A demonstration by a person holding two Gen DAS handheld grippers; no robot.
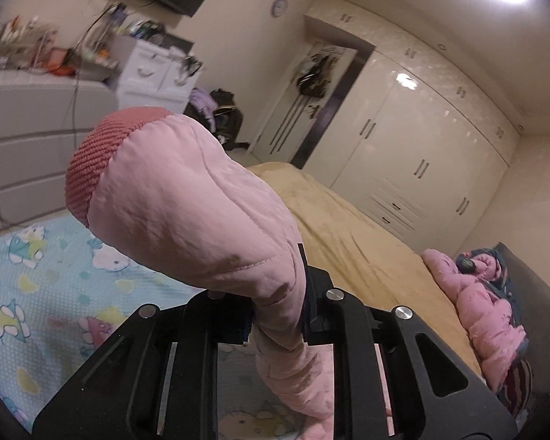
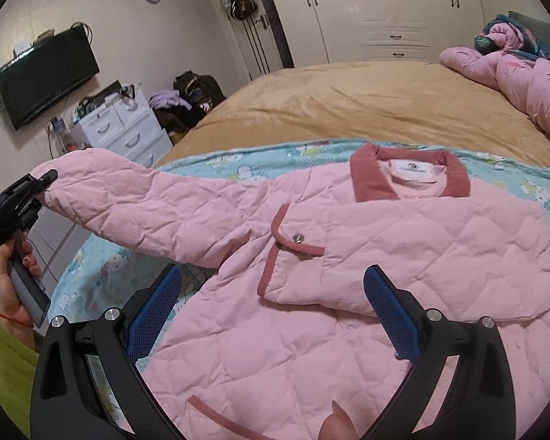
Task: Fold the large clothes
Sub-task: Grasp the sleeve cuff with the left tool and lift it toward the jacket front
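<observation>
A pink quilted jacket [image 2: 385, 242] with a darker pink collar [image 2: 370, 179] lies face up on a blue cartoon-print blanket [image 2: 238, 161]. One sleeve [image 2: 311, 275] is folded across its chest. The other sleeve [image 2: 135, 205] is lifted out to the left, off the bed. My left gripper [image 2: 44, 179] is shut on that sleeve just behind the cuff. In the left wrist view the sleeve [image 1: 187, 198] stands up between the shut fingers of the left gripper [image 1: 278, 315], its ribbed cuff [image 1: 91, 161] at the top. My right gripper [image 2: 275, 278] hovers open over the jacket's lower front, holding nothing.
The blanket covers the near part of a bed with a tan cover [image 2: 348, 102]. A bunched pink quilt [image 2: 513, 73] lies at the far right. White drawers [image 2: 128, 128], a wall TV [image 2: 47, 77], bags [image 2: 190, 95] and a wardrobe [image 2: 385, 7] ring the bed. A hand [image 2: 11, 286] holds the left gripper.
</observation>
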